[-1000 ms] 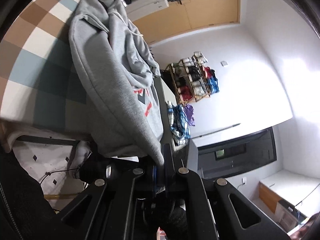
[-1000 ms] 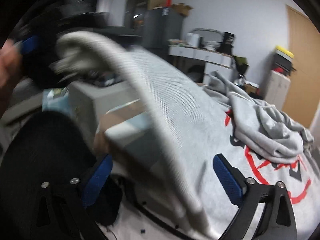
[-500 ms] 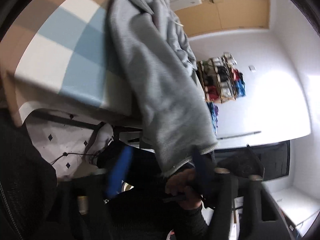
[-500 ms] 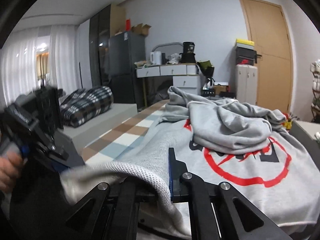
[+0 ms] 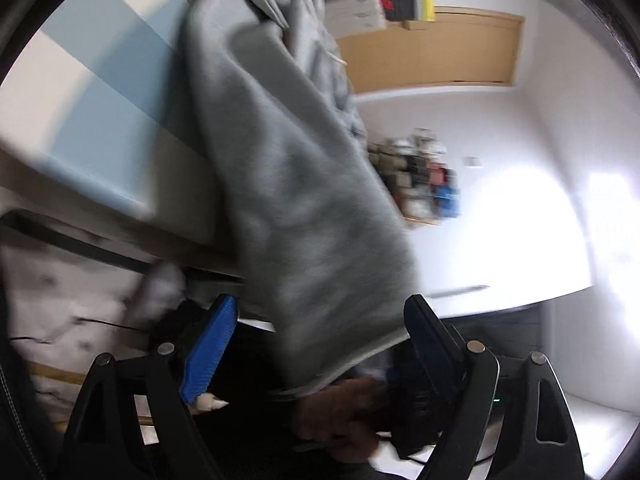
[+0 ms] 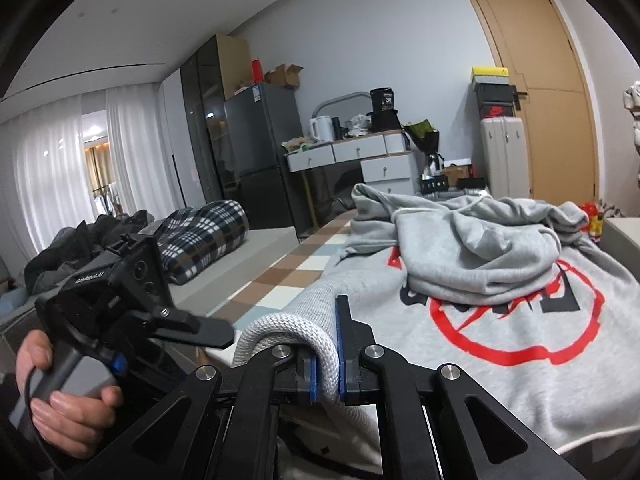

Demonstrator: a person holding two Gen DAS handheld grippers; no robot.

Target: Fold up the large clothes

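Plainly the grey hoodie (image 6: 500, 308) is soft, thick and floppy, heavy enough to sag, so it should be taken by its firmer edges: the ribbed hem or a cuff. It lies spread on the checked bed (image 6: 280, 276), red print upward, its hood and upper part bunched on top, with one end trailing over the bed's edge. The right tool (image 6: 325, 376) is clenched on the ribbed white-grey hem. The left tool (image 5: 320, 344) has just been opening and now stands released, its blue pads clear of the hanging grey cloth between them, though that view is blurred. A hand (image 6: 60, 392) holds the left tool's handle, just beside the right one. Around stand a plaid blanket (image 6: 200, 240) on a low couch, a fridge (image 6: 260, 152), a drawer unit (image 6: 352, 160), a suitcase (image 6: 504, 156) and a door (image 6: 540, 80), all well apart. The crumpled hood heap is what would likely hinder a flat fold.
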